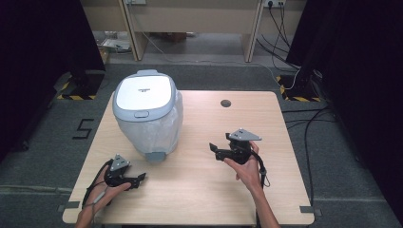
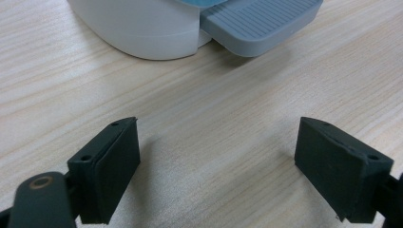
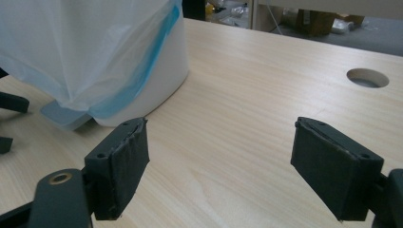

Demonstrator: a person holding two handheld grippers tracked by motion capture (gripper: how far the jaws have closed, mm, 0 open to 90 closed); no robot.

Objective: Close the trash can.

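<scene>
A white pedal bin [image 1: 147, 111] with a grey-rimmed lid stands on the left half of the wooden table [image 1: 199, 190], its lid down and a clear plastic liner [image 3: 90, 52] draped over its sides. Its grey foot pedal [image 2: 259, 23] juts out at the front. My left gripper [image 1: 140, 179] rests low at the front left, open, jaws wide apart and empty, pointing right, with the pedal just ahead of it in its own view. My right gripper [image 1: 213, 149] is held above the table's middle right, open and empty, pointing left at the bin [image 3: 157, 71].
A round cable hole [image 1: 225, 103] is cut in the table's far side and also shows as a cable hole [image 3: 367, 77] in the right gripper view. Cables [image 1: 304, 118] trail on the floor to the right. Black stands with striped bases flank the table's far corners.
</scene>
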